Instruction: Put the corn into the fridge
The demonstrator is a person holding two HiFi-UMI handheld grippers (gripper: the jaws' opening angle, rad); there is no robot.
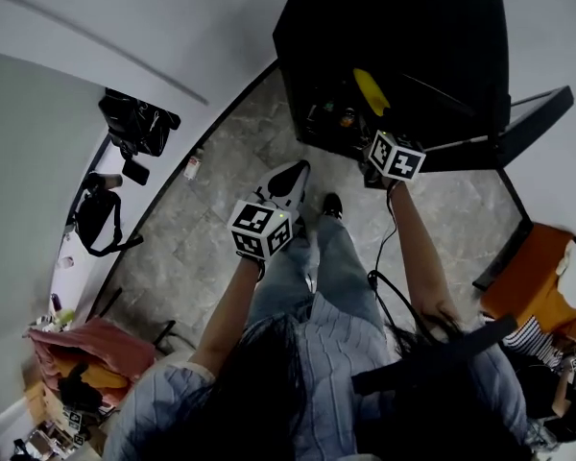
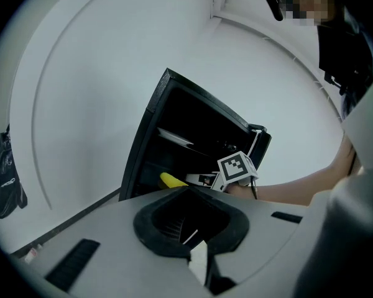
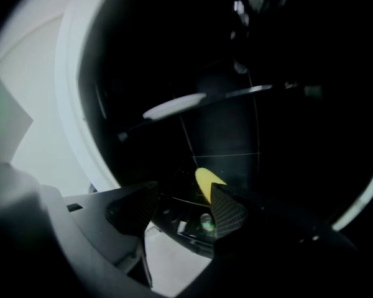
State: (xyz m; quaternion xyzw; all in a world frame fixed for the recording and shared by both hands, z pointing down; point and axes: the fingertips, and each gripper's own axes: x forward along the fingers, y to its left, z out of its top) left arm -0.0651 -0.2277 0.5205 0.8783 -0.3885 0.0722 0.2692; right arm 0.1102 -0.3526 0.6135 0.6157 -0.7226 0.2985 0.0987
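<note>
The yellow corn (image 1: pixel 371 91) lies inside the open black fridge (image 1: pixel 403 27), on a lower shelf. In the right gripper view the corn (image 3: pixel 206 182) sits just beyond my right gripper (image 3: pixel 180 210), half hidden by the right pad (image 3: pixel 227 211). That gripper is open and nothing is between its pads. Its marker cube (image 1: pixel 396 157) hovers at the fridge opening. My left gripper (image 1: pixel 290 179) hangs lower over the floor, away from the fridge. In its own view the left gripper (image 2: pixel 198 253) is shut on nothing. That view also shows the corn (image 2: pixel 172 180).
The fridge door (image 1: pixel 518 128) stands swung out to the right. A glass shelf (image 3: pixel 174 107) runs above the corn, and a small can (image 3: pixel 206 221) stands below it. Black bags (image 1: pixel 139 123) lie on a white ledge at left. An orange seat (image 1: pixel 533 277) stands at right.
</note>
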